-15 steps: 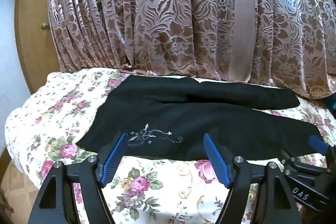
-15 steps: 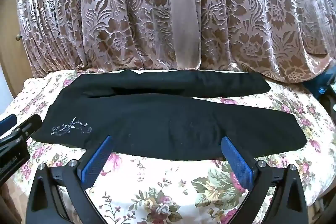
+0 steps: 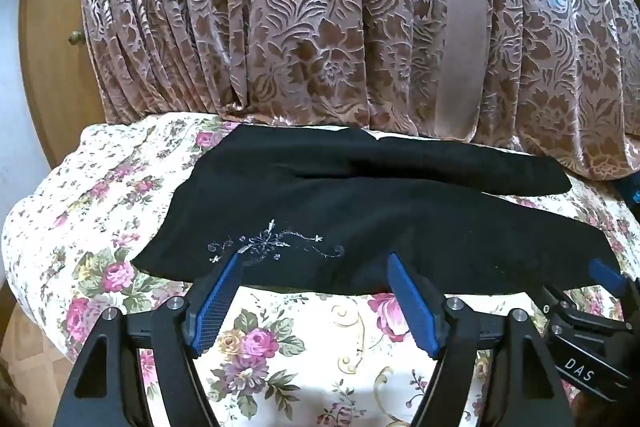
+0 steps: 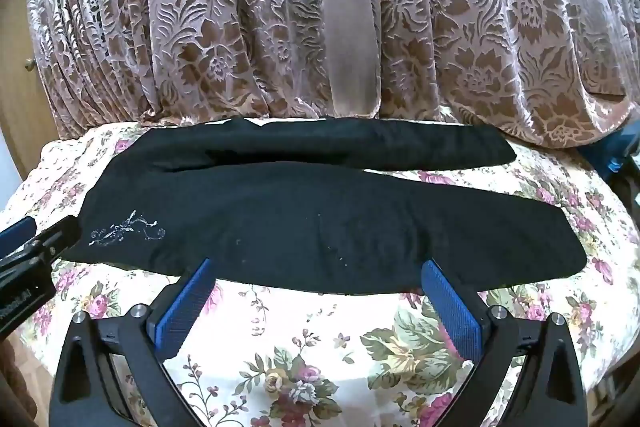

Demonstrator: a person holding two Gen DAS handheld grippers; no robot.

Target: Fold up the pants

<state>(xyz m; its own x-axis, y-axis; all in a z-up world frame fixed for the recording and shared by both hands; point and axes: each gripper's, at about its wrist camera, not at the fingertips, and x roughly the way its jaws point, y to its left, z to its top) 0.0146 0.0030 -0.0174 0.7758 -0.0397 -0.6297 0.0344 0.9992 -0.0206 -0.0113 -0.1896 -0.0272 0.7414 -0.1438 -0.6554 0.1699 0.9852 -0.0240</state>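
Observation:
Black pants (image 3: 360, 211) lie spread flat on the floral-covered surface (image 3: 304, 339), waist to the left, both legs running right; a small silver embroidery (image 3: 276, 245) marks the near hip. They also show in the right wrist view (image 4: 320, 219). My left gripper (image 3: 314, 261) is open and empty, its blue pads at the near edge of the pants by the embroidery. My right gripper (image 4: 316, 267) is open and empty at the near edge of the front leg. The right gripper also shows in the left wrist view (image 3: 600, 319), and the left gripper in the right wrist view (image 4: 32, 251).
A brown-and-pink patterned curtain (image 3: 320, 27) hangs right behind the surface. A wooden door (image 3: 52, 47) with a knob stands at the far left. A blue object (image 4: 616, 155) sits at the far right edge. The surface drops off at left and right.
Both grippers have edged slightly forward toward the near edge of the pants. The pants have not moved.

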